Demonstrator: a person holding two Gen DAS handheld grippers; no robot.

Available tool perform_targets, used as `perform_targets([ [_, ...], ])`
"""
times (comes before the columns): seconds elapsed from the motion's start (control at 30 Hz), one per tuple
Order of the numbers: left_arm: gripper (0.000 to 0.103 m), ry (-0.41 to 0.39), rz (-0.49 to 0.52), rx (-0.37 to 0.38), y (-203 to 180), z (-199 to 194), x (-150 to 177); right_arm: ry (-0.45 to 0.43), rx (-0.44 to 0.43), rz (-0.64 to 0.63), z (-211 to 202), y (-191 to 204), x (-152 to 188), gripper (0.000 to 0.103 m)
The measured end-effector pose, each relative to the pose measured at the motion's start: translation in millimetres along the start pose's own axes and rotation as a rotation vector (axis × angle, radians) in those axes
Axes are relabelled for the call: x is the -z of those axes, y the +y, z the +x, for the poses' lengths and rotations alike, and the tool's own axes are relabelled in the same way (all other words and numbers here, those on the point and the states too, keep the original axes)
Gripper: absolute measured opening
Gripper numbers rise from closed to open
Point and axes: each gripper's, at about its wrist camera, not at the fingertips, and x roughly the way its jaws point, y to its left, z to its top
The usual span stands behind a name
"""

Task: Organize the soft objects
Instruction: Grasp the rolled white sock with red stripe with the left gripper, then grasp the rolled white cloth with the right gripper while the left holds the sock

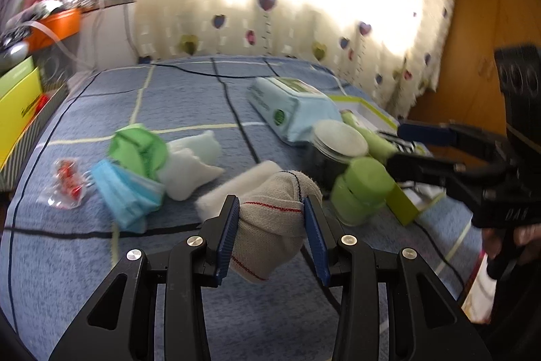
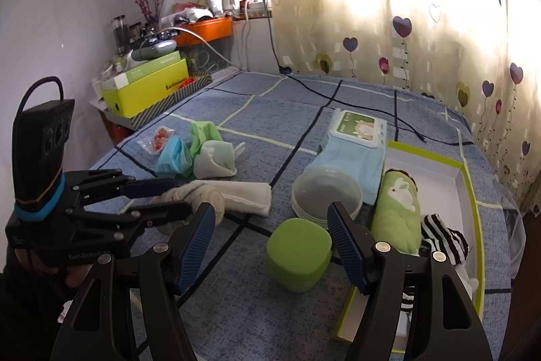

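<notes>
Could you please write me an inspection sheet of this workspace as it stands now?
Surface: blue checked bedspread, flat.
Job's things: rolled beige sock in the left gripper; white towel, white socks, green cloth loose; green rabbit towel and striped sock in the white box.
Clutter: green container, lidded jar, wipes pack, blue masks, candy packet.
Grippers: left gripper clamps the sock; right gripper open above the green container.
Cables: black cable across the bed.
Surroundings: heart curtain, yellow box on a side stand.
</notes>
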Motion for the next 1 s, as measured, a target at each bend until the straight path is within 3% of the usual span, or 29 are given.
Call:
perform_targets([
  [0.33,0.040,-0.076,-0.150,-0.061,43,-23,2,0.081,-0.020,-0.101,35,32,-12,0.069],
  [0.63,0.040,-0.085,-0.192,-0.077,67,-27,6,0.233,0.000,-0.222,85,57,-12,0.069],
  [1.0,0.040,-0.082,-0.218,-0.069,80,-24,8,0.324,0.021,-0.306,124,72,-12,0.069],
])
